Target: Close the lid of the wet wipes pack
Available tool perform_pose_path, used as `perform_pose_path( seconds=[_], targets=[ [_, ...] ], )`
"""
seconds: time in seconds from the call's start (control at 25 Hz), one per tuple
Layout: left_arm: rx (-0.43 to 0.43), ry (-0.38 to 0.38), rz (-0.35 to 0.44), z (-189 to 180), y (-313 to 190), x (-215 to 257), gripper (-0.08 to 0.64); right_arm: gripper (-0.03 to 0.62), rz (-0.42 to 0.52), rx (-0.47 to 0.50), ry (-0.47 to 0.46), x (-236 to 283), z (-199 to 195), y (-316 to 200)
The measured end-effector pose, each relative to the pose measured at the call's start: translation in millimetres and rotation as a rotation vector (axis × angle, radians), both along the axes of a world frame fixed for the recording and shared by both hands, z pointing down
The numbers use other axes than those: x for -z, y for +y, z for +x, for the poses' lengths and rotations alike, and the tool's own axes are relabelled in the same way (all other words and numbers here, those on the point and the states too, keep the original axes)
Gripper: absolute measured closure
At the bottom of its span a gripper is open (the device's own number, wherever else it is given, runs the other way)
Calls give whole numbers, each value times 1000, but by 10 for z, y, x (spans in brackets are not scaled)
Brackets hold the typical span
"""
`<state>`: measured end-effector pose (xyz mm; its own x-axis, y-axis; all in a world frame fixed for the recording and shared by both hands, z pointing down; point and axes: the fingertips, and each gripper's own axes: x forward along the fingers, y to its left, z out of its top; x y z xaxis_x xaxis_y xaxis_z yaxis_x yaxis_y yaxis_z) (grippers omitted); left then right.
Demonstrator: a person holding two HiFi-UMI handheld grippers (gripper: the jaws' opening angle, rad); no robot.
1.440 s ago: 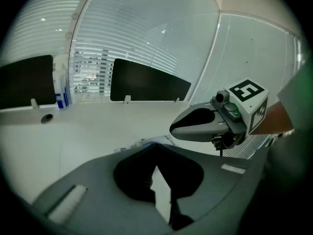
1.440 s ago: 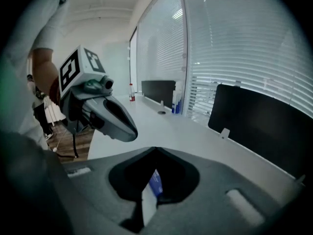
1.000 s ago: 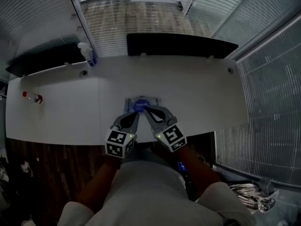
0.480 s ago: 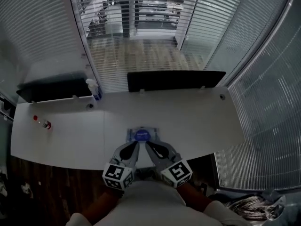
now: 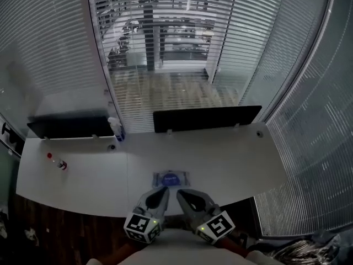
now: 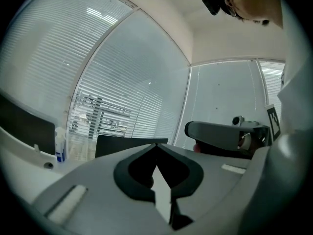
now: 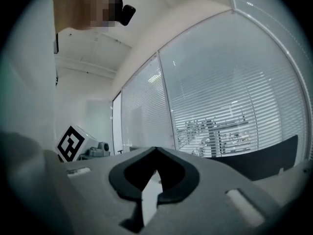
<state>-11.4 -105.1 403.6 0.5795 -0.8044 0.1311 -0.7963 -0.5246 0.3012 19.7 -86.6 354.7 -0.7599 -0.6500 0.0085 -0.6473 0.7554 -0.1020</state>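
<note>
Wet wipes pack lies flat on the white desk near its front edge, just ahead of both tongs. Left gripper and right gripper hang close to the person's body, both clamped together on nothing. They are tilted up, so their own views show blinds, not the pack. Likely a rest pose. Can't tell if the blue lid is down. Pack print is too small to read. Only square markers show on the gripper cubes.
</note>
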Motion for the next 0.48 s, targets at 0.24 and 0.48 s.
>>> perform_pose_path(
  seconds=[0.24, 0.48],
  targets=[
    [-29, -16, 19, 76, 31, 84, 557, 592, -12, -33, -16, 33, 94, -1],
    [-45, -25, 27, 113, 46, 101, 557, 592, 22, -31, -22, 115, 49, 10]
  ],
)
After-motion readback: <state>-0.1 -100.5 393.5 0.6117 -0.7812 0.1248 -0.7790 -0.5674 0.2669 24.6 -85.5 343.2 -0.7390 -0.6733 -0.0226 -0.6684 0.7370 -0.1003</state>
